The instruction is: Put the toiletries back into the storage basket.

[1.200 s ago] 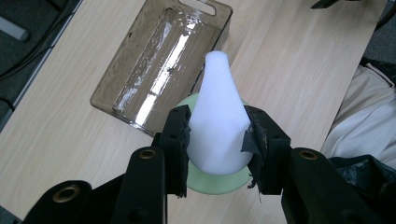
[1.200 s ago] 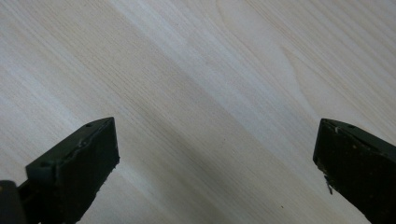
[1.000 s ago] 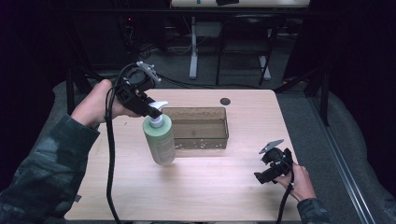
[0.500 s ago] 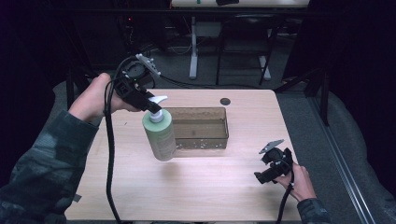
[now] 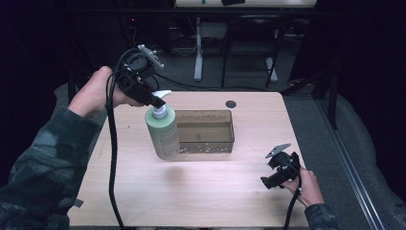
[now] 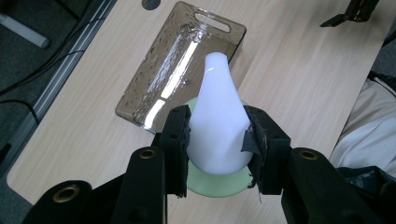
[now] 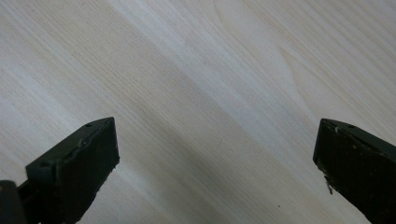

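A pale green pump bottle (image 5: 163,132) with a white pump head (image 6: 217,116) hangs slightly tilted just above the wooden table, by the left end of a brown see-through tray (image 5: 225,143). My left gripper (image 5: 155,103) comes down from the upper left and is shut on the pump head, one pad on each side of it (image 6: 217,126). The bottle's green shoulder (image 6: 210,182) peeks out under the pump. My right gripper (image 5: 270,182) rests low near the table's front right, open, its jaws wide apart over bare wood (image 7: 217,144).
The tray (image 6: 140,93) has a handle slot at its far end and holds nothing large. A dark round hole (image 5: 231,104) sits near the table's back edge. Black cables trail off the front edge. Chair and desk legs stand in the dark behind.
My left gripper has risen a little with the bottle, whose base has come up off the table. The right gripper has stayed where it was.
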`<action>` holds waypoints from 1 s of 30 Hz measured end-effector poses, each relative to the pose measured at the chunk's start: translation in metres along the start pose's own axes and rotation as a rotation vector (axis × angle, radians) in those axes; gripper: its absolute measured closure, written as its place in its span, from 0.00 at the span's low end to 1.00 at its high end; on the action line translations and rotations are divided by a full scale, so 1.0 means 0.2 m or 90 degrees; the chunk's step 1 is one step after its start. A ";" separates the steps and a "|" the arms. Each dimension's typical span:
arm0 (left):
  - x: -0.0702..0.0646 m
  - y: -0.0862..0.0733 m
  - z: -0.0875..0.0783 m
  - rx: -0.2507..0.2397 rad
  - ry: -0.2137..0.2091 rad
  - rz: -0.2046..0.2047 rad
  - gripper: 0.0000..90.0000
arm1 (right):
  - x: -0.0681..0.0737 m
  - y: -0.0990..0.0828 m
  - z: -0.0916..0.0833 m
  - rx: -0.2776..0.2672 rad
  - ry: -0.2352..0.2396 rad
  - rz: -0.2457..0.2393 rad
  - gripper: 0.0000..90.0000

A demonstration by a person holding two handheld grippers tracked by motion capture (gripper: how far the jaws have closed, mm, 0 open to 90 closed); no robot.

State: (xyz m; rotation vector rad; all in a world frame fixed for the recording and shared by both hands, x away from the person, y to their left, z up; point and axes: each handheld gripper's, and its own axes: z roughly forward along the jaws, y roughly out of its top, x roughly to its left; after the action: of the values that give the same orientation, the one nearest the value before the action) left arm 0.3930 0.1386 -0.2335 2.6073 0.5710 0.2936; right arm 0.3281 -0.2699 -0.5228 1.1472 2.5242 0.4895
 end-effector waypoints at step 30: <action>0.10 0.08 -0.08 -0.008 0.033 -0.015 0.70 | 0.00 0.00 0.00 0.001 -0.003 -0.004 0.00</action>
State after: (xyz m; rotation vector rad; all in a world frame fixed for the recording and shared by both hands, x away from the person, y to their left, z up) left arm 0.4122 0.1402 -0.2093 2.5853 0.6154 0.3573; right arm 0.3278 -0.2706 -0.5227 1.1396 2.5243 0.4835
